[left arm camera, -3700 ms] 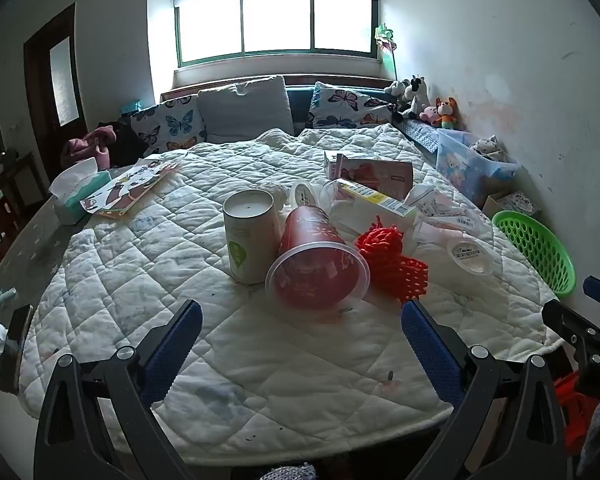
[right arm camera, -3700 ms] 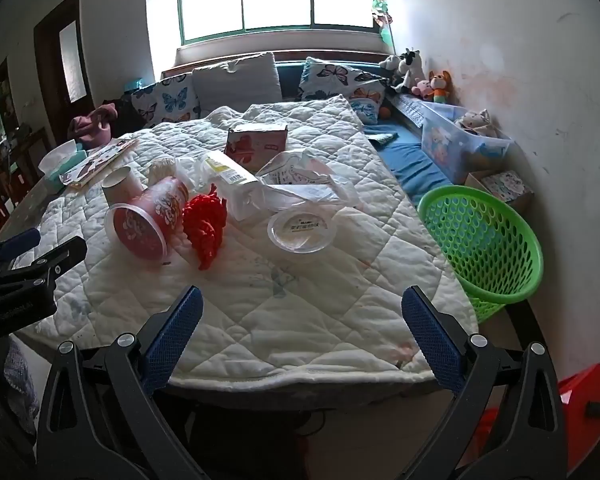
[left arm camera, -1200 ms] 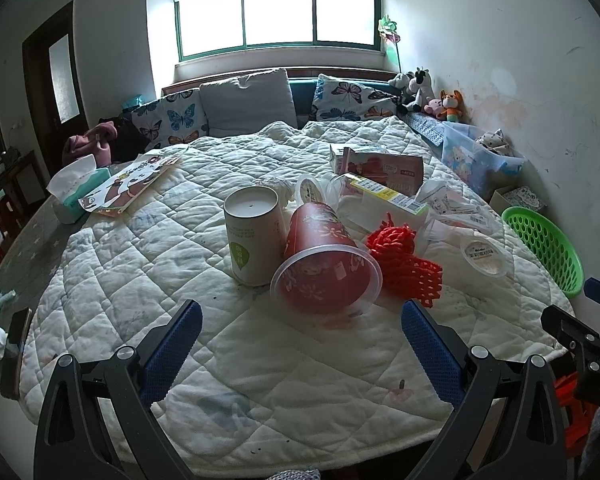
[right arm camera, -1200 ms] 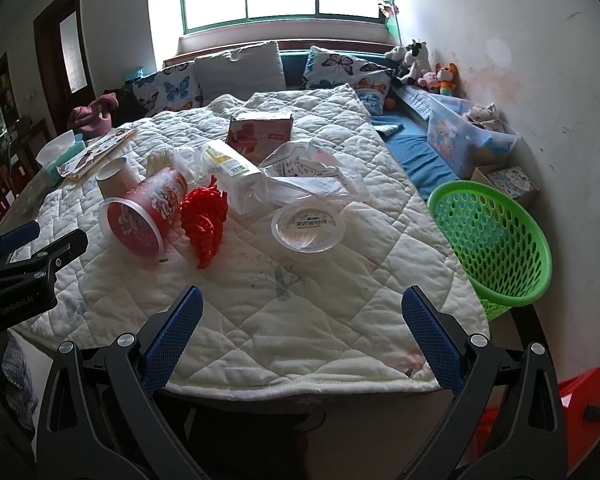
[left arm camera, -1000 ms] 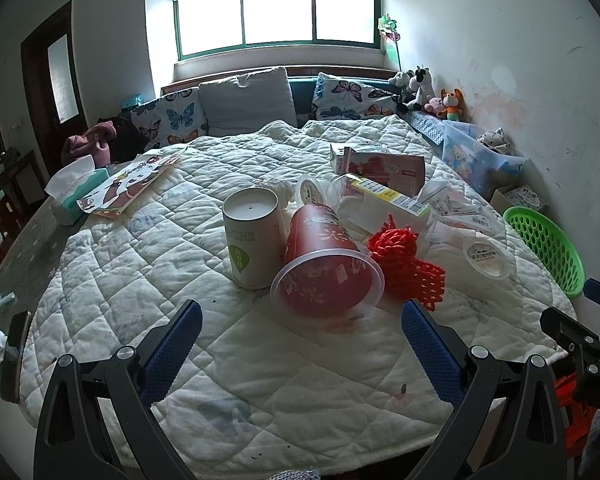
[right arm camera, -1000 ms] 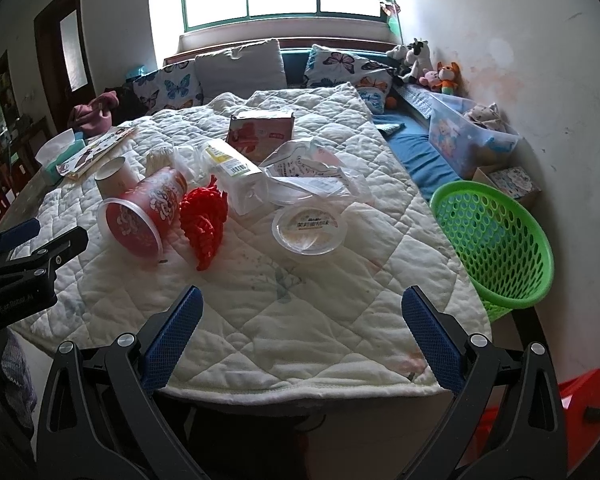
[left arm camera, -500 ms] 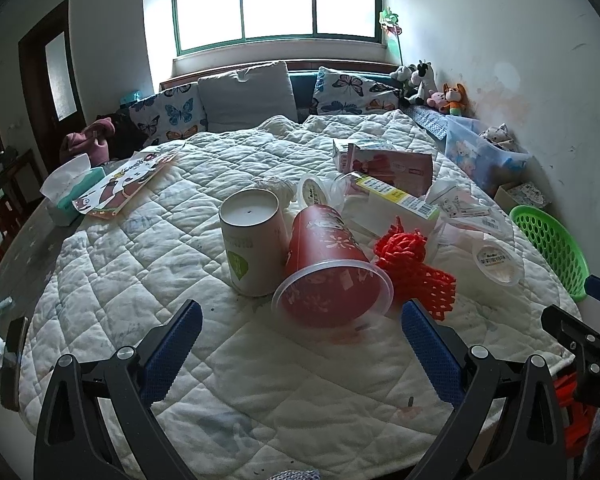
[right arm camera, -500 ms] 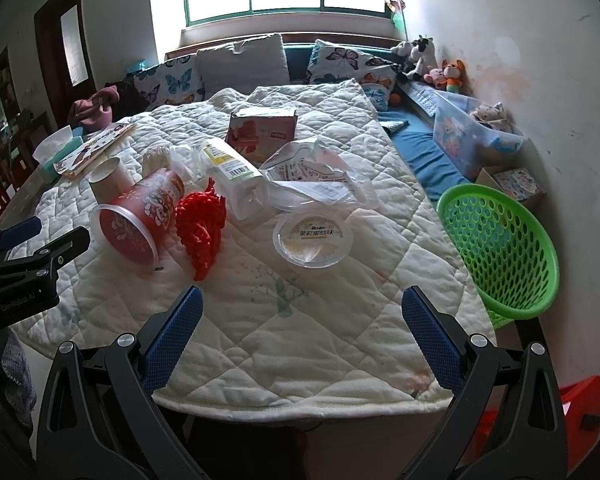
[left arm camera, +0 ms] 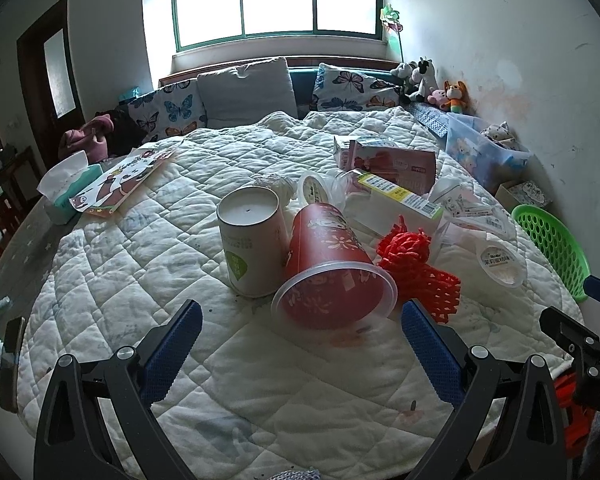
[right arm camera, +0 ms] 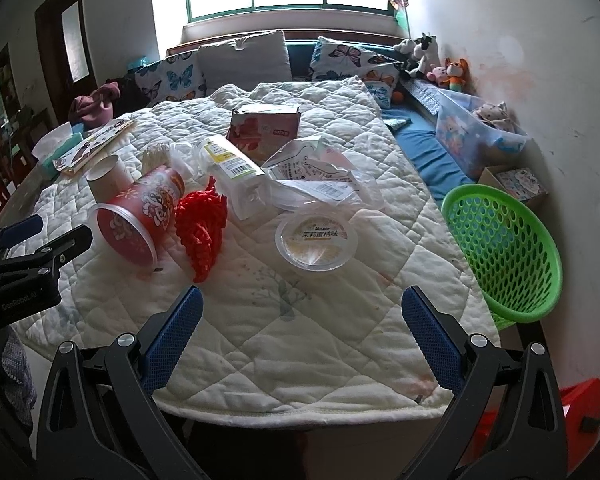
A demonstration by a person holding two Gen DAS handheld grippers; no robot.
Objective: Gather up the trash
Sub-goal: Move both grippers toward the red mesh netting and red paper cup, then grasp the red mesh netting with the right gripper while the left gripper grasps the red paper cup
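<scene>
Trash lies on a white quilted table cover (left arm camera: 140,280) (right arm camera: 340,320). A red plastic cup (left arm camera: 332,268) (right arm camera: 140,216) lies on its side, mouth towards me, beside an upright paper tube (left arm camera: 252,240). A red foam net (left arm camera: 420,264) (right arm camera: 200,228) sits right of the cup. A clear lidded tub (right arm camera: 316,240) (left arm camera: 500,262), plastic wrappers (right arm camera: 320,176) and a red carton (right arm camera: 264,128) lie further back. My left gripper (left arm camera: 300,344) hangs open just short of the red cup. My right gripper (right arm camera: 300,320) stands open above bare quilt before the tub.
A green mesh basket (right arm camera: 504,256) (left arm camera: 552,240) stands off the table's right edge. A tissue box (left arm camera: 68,192) and a picture book (left arm camera: 124,180) lie at the far left. Cushions, a storage bin (right arm camera: 476,136) and soft toys line the back and right wall.
Both grippers have edged forward over the table, so the red cup, net and tub appear larger and nearer. Nothing was picked up.
</scene>
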